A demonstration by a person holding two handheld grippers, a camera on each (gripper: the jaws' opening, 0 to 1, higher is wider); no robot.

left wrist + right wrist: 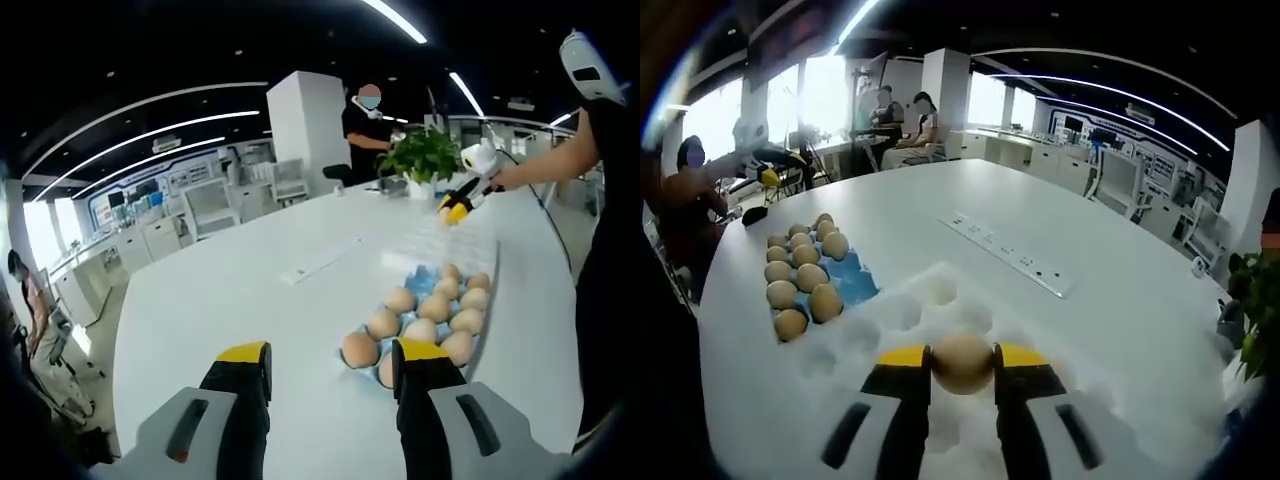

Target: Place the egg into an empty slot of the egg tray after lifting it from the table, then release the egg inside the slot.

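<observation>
In the right gripper view the right gripper (962, 368) sits at bottom centre, its yellow-tipped jaws closed on an egg (962, 362) held between them, just above the white tray (940, 300) whose empty cups spread across the lower middle of the frame. To the left of it, at centre left, lies a blue tray (852, 280) with a cluster of brown eggs (800, 275) on the white table (1090, 240). A power strip (1008, 255) runs across the table right of centre. In the left gripper view the left gripper (330, 365) rises from the bottom with jaws spread wide and nothing between them; the blue tray (420, 282) with its eggs (430, 310) lies just beyond, right of centre. At upper right, a person's hand (510, 178) holds the right gripper (452, 210) over the white tray (440, 245), beside a potted plant (422, 155)
</observation>
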